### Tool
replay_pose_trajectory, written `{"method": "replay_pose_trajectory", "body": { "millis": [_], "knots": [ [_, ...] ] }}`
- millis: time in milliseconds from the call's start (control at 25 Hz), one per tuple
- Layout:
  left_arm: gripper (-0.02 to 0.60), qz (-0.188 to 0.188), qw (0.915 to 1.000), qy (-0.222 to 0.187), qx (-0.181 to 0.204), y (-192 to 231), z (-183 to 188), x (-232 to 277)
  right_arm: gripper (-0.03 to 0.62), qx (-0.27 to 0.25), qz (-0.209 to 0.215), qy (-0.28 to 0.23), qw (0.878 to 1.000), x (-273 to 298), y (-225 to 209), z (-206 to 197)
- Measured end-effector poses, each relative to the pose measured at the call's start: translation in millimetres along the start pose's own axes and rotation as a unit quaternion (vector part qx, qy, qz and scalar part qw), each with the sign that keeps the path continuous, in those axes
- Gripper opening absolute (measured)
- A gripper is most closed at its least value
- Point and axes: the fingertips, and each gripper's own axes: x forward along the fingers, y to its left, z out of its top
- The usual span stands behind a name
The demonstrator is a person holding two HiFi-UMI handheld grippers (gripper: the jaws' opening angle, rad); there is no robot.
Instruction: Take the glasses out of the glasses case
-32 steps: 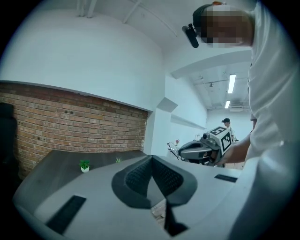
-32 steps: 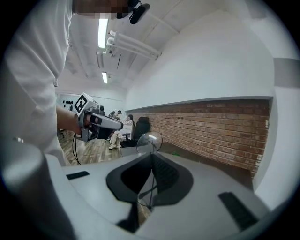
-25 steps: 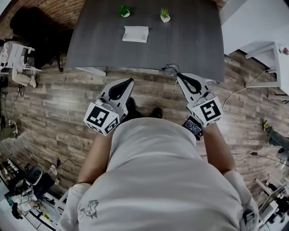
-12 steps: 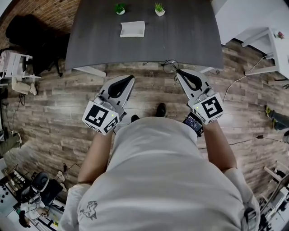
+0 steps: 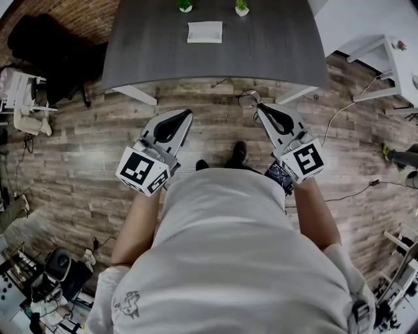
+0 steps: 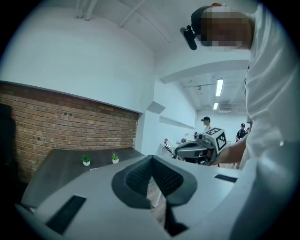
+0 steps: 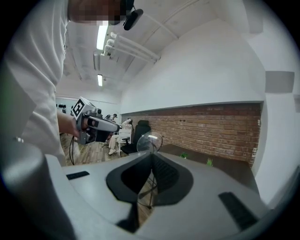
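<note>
Glasses (image 5: pixel 249 99) hang pinched in the right gripper (image 5: pixel 262 108), over the wood floor (image 5: pixel 78 150) just short of the dark table (image 5: pixel 281 52). Left gripper (image 5: pixel 190 115) has its jaws together on nothing.

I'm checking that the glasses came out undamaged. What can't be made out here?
The glasses: right gripper view, the right gripper covers all but one lens; head view, too small.
The white object on the table: head view, too small to tell whether it is the case.
The plants: head view, cut by the top edge.
</note>
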Motion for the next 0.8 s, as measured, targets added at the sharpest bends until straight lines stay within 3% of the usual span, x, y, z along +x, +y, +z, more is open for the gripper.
{"method": "replay_pose_trajectory", "body": {
  "millis": [520,800],
  "knots": [
    [0.011,-0.018,0.9998,0.0,-0.002,11.0,-29.5,-94.6,0.014,0.003,-0.005,0.002,1.0,16.6,106.5,4.4],
    [0.011,-0.014,0.9998,-0.003,-0.013,21.2,-38.8,-119.8,0.013,0.005,0.001,0.007,1.0,25.3,136.6,4.5]
  ]
}}
